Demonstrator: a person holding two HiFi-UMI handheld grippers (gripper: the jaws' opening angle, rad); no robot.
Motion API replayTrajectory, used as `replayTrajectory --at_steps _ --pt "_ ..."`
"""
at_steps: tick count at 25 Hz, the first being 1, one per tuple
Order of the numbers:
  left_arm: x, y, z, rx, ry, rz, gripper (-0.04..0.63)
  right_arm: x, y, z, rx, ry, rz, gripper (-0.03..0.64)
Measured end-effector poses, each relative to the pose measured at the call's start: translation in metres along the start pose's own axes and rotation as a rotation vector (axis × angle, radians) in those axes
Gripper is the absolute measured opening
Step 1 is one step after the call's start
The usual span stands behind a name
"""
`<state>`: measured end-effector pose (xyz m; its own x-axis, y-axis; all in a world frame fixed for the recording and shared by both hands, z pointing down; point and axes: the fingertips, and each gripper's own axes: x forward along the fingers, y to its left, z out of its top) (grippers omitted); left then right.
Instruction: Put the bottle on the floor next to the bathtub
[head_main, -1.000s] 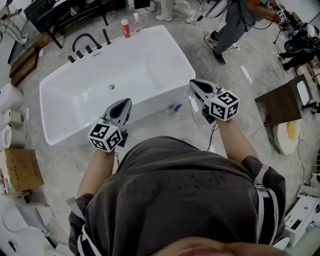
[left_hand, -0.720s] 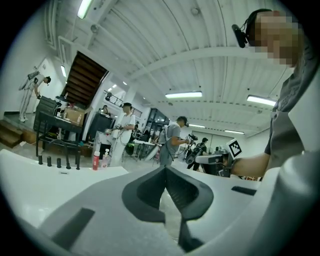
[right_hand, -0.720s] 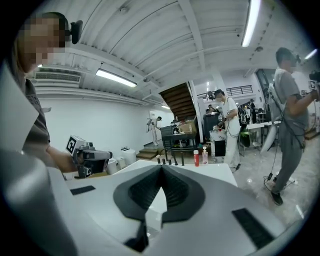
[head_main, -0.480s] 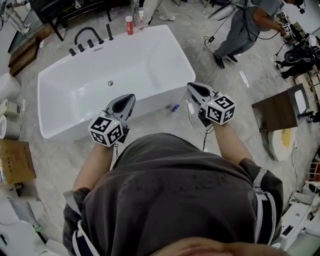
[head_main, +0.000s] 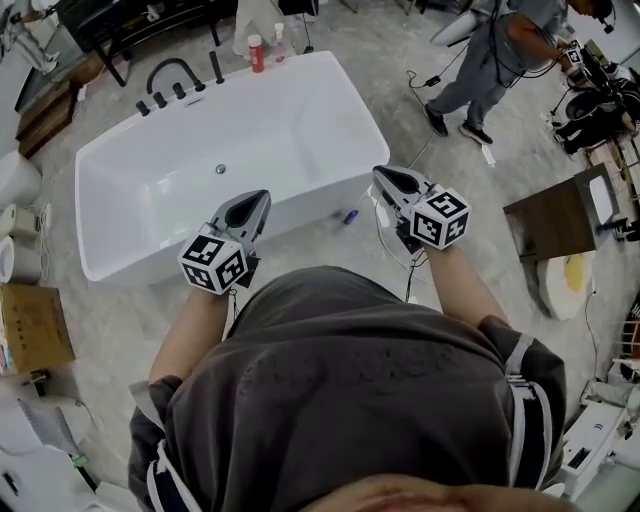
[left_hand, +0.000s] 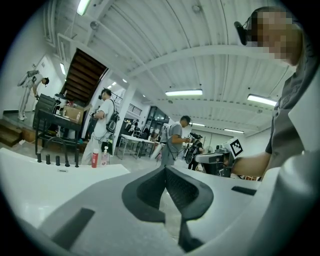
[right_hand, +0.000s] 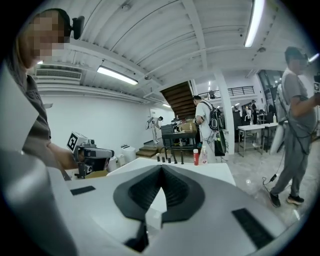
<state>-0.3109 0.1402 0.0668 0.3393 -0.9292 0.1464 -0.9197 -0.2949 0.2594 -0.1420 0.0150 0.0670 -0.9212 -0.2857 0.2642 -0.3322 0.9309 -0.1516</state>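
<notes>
A red bottle (head_main: 256, 53) and a clear bottle (head_main: 279, 44) stand side by side at the far corner of the white bathtub (head_main: 330, 130). Whether they rest on the rim or just behind it I cannot tell. My left gripper (head_main: 255, 200) hovers over the tub's near rim, shut and empty. My right gripper (head_main: 383, 176) is beside the tub's near right corner, also shut and empty. In the left gripper view the red bottle (left_hand: 95, 159) is far off beyond the shut left gripper (left_hand: 165, 168). In the right gripper view the red bottle (right_hand: 196, 157) stands past the shut right gripper (right_hand: 161, 168).
A black faucet (head_main: 175, 76) and knobs sit on the tub's far rim. A small blue object (head_main: 349, 215) and cables lie on the floor by the tub's right side. A person (head_main: 490, 60) stands at the back right. A cardboard box (head_main: 35, 325) is at left, a wooden board (head_main: 555, 215) at right.
Both grippers stay shut and almost still by the tub's near rim. The head camera has shifted slightly, and the person at the back right has moved.
</notes>
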Motion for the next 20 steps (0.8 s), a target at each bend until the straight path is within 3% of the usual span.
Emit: replayTrajectory --at_steps 20 --pt "0.008 0.0044 0.0025 -0.013 0.0 0.006 0.005 0.0012 -0.0083 -0.0023 0.004 0.001 -0.005 -0.009"
